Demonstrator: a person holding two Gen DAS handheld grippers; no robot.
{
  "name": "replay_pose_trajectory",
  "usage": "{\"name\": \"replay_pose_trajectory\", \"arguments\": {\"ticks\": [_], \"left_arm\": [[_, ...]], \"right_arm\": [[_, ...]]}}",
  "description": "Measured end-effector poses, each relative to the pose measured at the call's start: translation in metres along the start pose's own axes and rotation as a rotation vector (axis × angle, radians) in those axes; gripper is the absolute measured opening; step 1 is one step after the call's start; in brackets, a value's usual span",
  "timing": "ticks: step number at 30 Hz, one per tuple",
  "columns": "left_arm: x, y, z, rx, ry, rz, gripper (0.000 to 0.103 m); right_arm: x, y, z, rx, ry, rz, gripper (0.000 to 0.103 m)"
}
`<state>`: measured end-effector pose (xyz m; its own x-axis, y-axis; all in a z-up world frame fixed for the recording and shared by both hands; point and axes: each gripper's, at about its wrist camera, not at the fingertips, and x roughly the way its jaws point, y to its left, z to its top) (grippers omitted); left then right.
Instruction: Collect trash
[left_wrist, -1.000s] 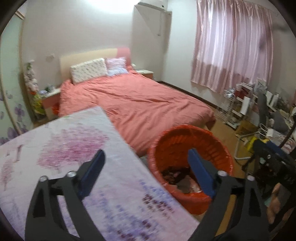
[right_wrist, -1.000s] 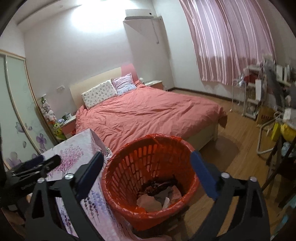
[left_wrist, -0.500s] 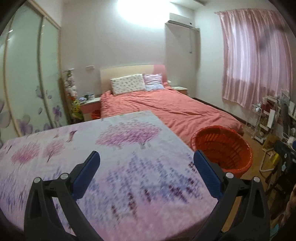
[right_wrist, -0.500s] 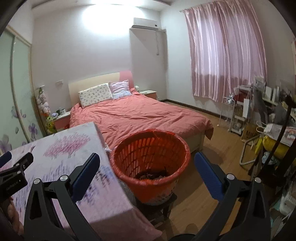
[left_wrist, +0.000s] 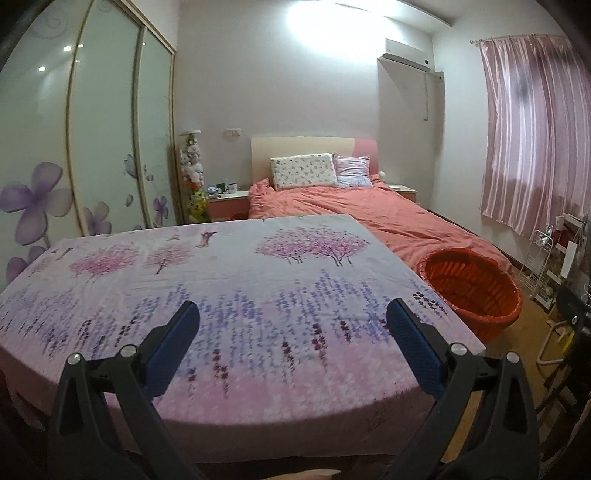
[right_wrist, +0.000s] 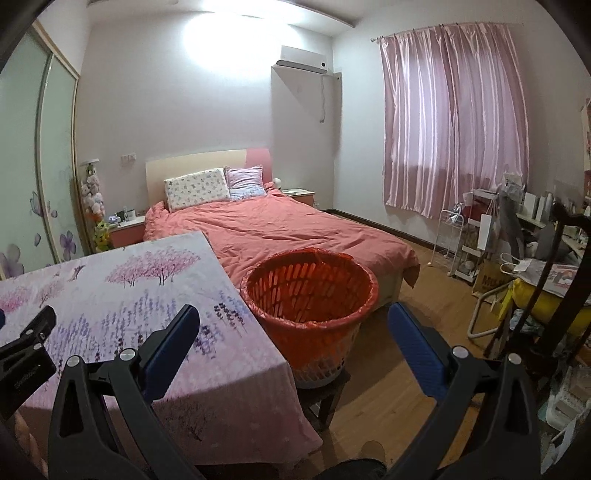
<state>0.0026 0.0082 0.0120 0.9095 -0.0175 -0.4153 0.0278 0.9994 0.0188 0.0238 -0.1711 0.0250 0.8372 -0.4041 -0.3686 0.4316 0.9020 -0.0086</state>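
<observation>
A bed (right_wrist: 288, 229) with a salmon cover fills the far part of the room, two pillows (right_wrist: 195, 188) at its headboard. In front of it stands a table (left_wrist: 229, 280) under a cloth printed with pink trees and purple flowers. At the table's right edge, between table and bed, sits the orange basket (right_wrist: 310, 291), lined with an orange bag, on a low stool (right_wrist: 325, 391); what lies inside is hidden. The left gripper (left_wrist: 291, 325) hangs above the table's near edge, jaws spread, holding nothing. The right gripper (right_wrist: 293, 325) points at the basket, jaws likewise spread and empty.
</observation>
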Motion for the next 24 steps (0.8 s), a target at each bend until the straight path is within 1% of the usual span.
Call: {"name": "replay_pose_trajectory", "arguments": {"ticks": [4, 8, 11, 16, 24], "left_arm": [[-0.007, 0.004, -0.005, -0.02, 0.01, 0.003, 0.099], [-0.007, 0.005, -0.011, -0.024, 0.032, 0.003, 0.099], [-0.008, 0.007, -0.016, -0.026, 0.04, 0.005, 0.099], [-0.009, 0.01, -0.02, -0.033, 0.045, 0.019, 0.099], [-0.007, 0.013, -0.023, -0.047, 0.063, 0.026, 0.099]], "right_arm": [[0.0, 0.004, -0.005, -0.014, 0.029, -0.015, 0.101], [0.001, 0.006, -0.013, 0.004, 0.089, 0.023, 0.101], [-0.005, 0.01, -0.02, 0.006, 0.101, 0.034, 0.101], [-0.011, 0.012, -0.021, 0.005, 0.11, 0.038, 0.101], [-0.008, 0.016, -0.024, 0.006, 0.136, 0.044, 0.101]]}}
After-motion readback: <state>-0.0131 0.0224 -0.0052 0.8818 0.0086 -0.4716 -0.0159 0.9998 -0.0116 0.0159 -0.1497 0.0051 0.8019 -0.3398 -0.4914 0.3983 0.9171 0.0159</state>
